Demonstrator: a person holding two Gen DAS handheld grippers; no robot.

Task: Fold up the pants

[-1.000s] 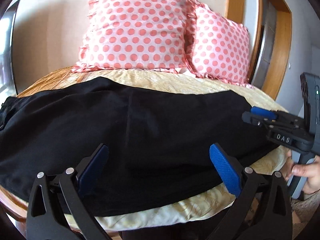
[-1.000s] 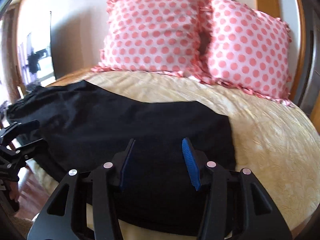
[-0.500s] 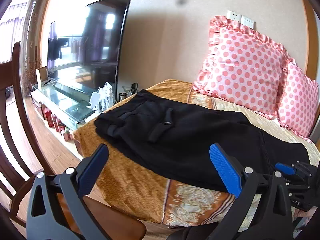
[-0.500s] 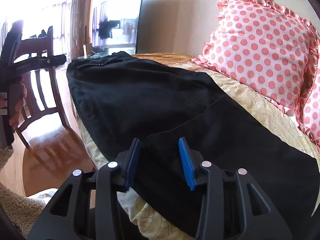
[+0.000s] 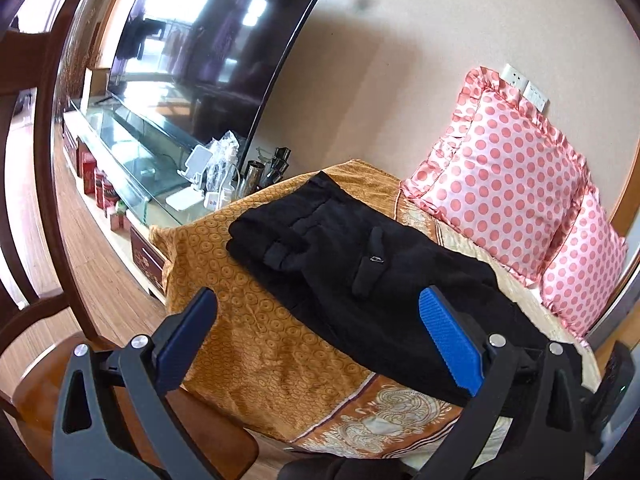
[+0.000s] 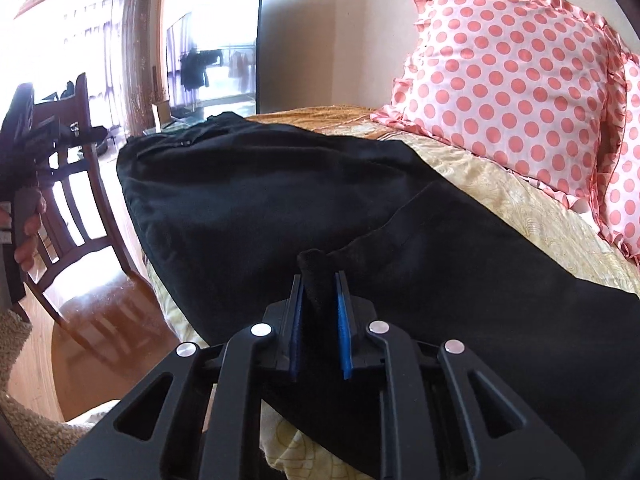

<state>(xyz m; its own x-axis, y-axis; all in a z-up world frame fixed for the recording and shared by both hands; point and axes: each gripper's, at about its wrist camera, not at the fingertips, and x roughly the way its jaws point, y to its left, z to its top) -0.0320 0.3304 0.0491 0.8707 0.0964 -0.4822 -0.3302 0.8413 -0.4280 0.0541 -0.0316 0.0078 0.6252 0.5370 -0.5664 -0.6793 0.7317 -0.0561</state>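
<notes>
Black pants lie spread across the bed, waistband toward the TV end; they also fill the right wrist view. My left gripper is open and empty, held above the bed's near corner, short of the waist end. My right gripper is shut on a pinched fold of the pants' near edge, the black cloth bunched up between its blue pads. The left gripper and the hand holding it show at the left of the right wrist view.
Two pink polka-dot pillows lean on the wall at the head of the bed. A TV on a glass stand with clutter stands beside the bed. A wooden chair stands close to the bed's near side.
My right gripper has closed on the pants' near edge, pinching up a fold. My left gripper has swung left toward the waist end and stays open.
</notes>
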